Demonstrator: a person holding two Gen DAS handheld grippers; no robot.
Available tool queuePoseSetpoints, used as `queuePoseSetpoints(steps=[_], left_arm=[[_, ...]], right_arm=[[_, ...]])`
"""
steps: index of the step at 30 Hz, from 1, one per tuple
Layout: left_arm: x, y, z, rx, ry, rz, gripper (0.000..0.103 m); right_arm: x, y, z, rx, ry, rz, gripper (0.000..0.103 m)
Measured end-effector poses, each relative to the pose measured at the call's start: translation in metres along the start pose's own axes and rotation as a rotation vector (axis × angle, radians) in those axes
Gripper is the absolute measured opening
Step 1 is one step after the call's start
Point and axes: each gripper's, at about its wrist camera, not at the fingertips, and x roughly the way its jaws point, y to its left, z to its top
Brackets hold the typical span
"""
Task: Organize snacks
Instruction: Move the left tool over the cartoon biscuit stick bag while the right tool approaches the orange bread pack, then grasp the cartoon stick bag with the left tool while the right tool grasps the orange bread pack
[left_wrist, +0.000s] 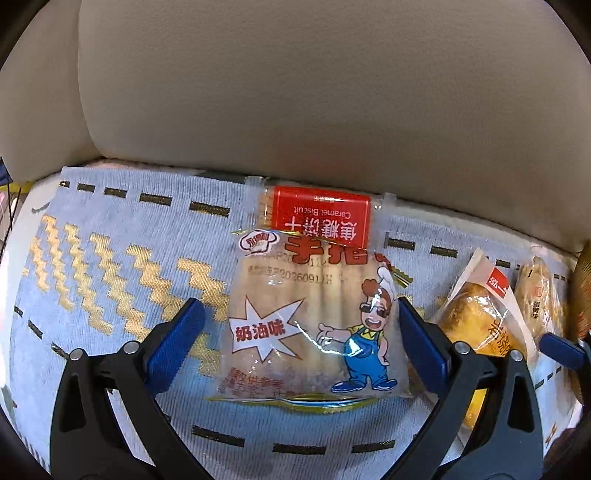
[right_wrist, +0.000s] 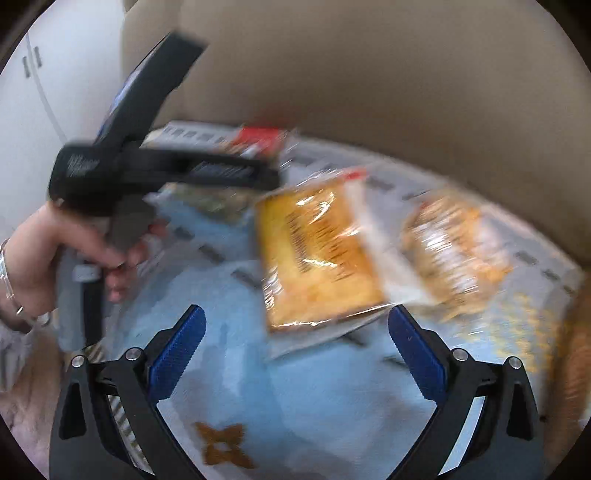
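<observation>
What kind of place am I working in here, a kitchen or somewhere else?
Probably a living room, not a kitchen. The snack packets lie on a blue woven cloth spread over what looks like a sofa seat, with beige cushions rising behind. White cabinet doors stand at the left.

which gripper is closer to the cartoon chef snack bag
Left. The left gripper is open around the chef bag; the right gripper is open off to its right, by an orange packet.

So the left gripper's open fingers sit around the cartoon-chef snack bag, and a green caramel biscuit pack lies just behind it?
Not quite: the caramel biscuit pack is red, as the left wrist view shows. The left gripper does sit open around the cartoon-chef snack bag.
</observation>
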Motion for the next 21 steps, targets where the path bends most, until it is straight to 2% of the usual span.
queuePoseSetpoints(steps=[2, 4, 6, 8, 9, 10, 11, 21], left_arm=[[0.001, -0.003, -0.002, 0.017, -0.001, 0.014, 0.100], [0.002, -0.006, -0.003, 0.008, -0.011, 0.016, 0.100], [0.004, -0.012, -0.004, 0.009, -0.018, 0.022, 0.100], [0.005, -0.009, -0.009, 0.015, -0.023, 0.029, 0.100], [0.005, -0.011, -0.011, 0.018, -0.024, 0.032, 0.100], [0.004, -0.014, -0.013, 0.020, -0.025, 0.034, 0.100], [0.001, -0.019, -0.017, 0.020, -0.026, 0.035, 0.100], [0.003, -0.034, -0.026, 0.034, -0.043, 0.060, 0.100]], right_arm=[[0.001, -0.008, 0.011, 0.024, -0.002, 0.024, 0.098], [0.014, -0.007, 0.021, -0.008, 0.041, 0.042, 0.098], [0.035, 0.003, 0.023, -0.079, 0.098, 0.004, 0.098], [0.067, 0.011, 0.023, -0.076, 0.143, -0.030, 0.098], [0.074, 0.011, 0.022, -0.064, 0.123, -0.046, 0.098], [0.072, 0.012, 0.016, -0.052, 0.032, -0.055, 0.098], [0.073, 0.012, 0.012, -0.046, 0.000, -0.060, 0.098], [0.068, 0.014, 0.004, -0.056, -0.017, -0.073, 0.098]])
